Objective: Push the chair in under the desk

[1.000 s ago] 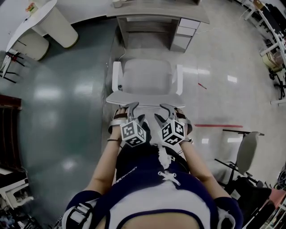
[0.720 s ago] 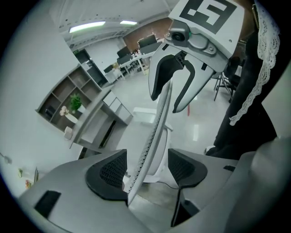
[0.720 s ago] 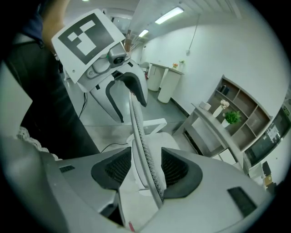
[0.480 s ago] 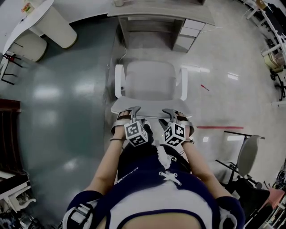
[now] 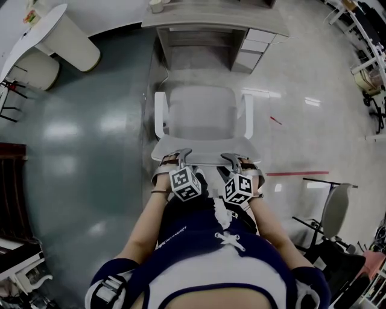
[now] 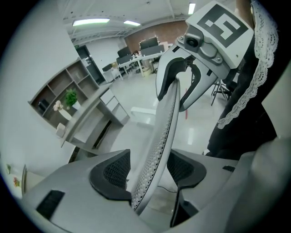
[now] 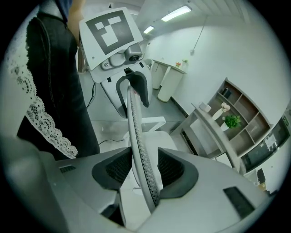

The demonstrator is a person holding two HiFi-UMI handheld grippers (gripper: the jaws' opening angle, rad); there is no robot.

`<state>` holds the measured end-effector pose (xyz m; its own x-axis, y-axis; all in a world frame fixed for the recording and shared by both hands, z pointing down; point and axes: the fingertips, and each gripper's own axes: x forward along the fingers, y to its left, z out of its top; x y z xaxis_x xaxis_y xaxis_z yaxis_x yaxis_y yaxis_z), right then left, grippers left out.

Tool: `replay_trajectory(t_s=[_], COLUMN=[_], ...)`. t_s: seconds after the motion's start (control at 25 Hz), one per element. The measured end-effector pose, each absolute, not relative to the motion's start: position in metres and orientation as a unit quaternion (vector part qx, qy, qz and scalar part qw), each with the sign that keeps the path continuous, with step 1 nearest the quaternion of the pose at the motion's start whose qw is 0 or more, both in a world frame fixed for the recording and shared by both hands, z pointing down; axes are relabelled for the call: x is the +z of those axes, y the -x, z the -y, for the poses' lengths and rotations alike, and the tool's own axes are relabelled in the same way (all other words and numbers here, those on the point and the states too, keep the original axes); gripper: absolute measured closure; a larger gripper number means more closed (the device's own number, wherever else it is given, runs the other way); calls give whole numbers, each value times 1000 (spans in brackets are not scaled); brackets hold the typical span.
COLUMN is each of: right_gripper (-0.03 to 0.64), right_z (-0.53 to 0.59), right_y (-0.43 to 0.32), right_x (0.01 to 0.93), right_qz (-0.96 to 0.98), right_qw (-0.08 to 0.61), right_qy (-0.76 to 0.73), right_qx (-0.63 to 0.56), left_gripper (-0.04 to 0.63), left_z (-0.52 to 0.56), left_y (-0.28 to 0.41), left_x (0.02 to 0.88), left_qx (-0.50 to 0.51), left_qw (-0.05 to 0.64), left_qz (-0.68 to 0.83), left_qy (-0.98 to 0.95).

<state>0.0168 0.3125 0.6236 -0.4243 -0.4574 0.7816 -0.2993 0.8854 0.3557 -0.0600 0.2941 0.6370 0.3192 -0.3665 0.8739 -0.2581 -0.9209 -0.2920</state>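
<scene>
A pale grey office chair point(image 5: 202, 111) with white armrests stands facing the grey desk point(image 5: 211, 17), its seat just short of the desk's opening. My left gripper point(image 5: 181, 156) and right gripper point(image 5: 232, 158) sit side by side on the top edge of the backrest point(image 5: 205, 158). In the left gripper view the mesh backrest point(image 6: 166, 123) runs between the left gripper's point(image 6: 150, 175) dark pads. In the right gripper view the same backrest point(image 7: 136, 132) is pinched in the right gripper point(image 7: 145, 170). Both are shut on it.
A drawer unit point(image 5: 253, 45) fills the right side under the desk. A round white table point(image 5: 48, 24) stands far left, a second chair point(image 5: 332, 205) to the right near a red floor line point(image 5: 295, 173). Wall shelves with a plant point(image 7: 232, 120) rise behind the desk.
The chair and both grippers sit a little lower in the head view. The gap between chair and desk looks about the same. Both grips are unchanged.
</scene>
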Motion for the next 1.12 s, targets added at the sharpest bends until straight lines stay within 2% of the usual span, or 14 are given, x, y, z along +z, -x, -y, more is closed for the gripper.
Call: replay_trajectory(t_s=[0.4,1.12], right_gripper=[451,449], right_z=[-260,-205], right_y=[-18,-20], right_x=[625,624], right_qz=[835,829], right_qw=[498,505], right_qy=[-228,-234], right_qx=[-58,-51], left_gripper=[341,341], left_z=[-243,-187], left_y=[59,56], left_x=[636,632], left_qx=[-548,-534], left_qw=[42,71], left_qz=[-180,-183], left_qy=[816,823])
